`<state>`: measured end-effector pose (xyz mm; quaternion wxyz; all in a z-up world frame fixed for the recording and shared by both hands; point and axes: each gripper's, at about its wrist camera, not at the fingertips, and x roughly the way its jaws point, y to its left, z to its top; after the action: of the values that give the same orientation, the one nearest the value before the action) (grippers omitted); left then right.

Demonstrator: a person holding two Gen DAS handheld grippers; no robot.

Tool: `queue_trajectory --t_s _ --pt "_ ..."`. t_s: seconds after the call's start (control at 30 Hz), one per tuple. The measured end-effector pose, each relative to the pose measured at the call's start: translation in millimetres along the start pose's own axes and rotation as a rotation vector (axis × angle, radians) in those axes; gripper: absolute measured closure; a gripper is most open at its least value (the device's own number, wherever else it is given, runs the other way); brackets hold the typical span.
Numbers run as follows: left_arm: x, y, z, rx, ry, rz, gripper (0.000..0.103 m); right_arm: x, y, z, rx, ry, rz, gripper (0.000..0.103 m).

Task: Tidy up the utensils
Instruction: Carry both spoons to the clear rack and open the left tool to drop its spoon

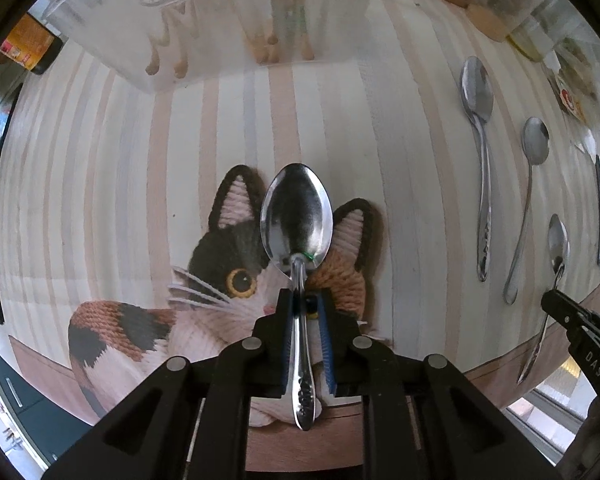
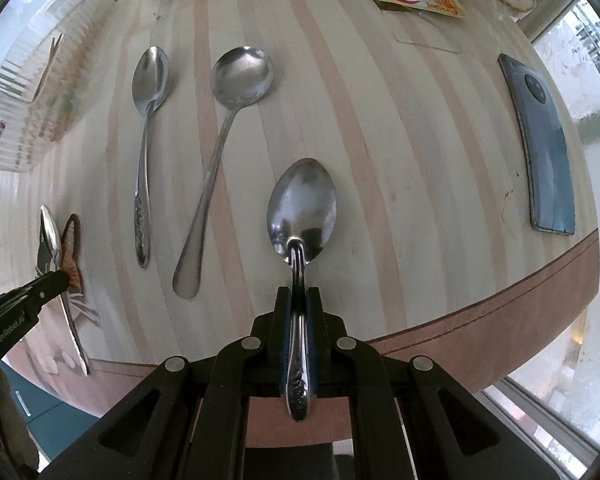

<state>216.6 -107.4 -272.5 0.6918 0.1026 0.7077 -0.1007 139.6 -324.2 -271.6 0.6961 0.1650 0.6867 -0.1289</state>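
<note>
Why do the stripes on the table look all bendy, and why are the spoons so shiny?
Left wrist view: the fisheye lens bows the tablecloth stripes outward, and the held spoon mirrors bright window light. Right wrist view: the same curving shows at the table edge; its held spoon shows bright and dark patches; the window is washed out, and the corners go black.
</note>
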Motion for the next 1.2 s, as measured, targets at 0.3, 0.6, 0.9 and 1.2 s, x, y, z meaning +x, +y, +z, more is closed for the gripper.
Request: queue_trajectory --t_s 0.3,0.6,0.9,1.2 --pt "-6.7 -10.6 -10.9 0.02 -0.025 0.024 0.099 0.4 5.0 -13.6 -0.001 -0.063 -0.04 0.096" --pt "-48.7 -23.4 -19.8 0.052 -0.119 0.034 0.099 -23.9 -5.1 -21.6 0.025 -0.133 -0.014 0.101" --pt "-117.9 -36.6 -17.3 0.063 -0.251 -0.026 0.099 -62.7 -21.2 -22.7 0.059 -0.205 0.064 0.101" --pt "-182.2 -12.1 27.3 0.047 -0.379 -0.147 0.103 -121.8 14.0 10.8 0.014 -0.314 0.169 0.101"
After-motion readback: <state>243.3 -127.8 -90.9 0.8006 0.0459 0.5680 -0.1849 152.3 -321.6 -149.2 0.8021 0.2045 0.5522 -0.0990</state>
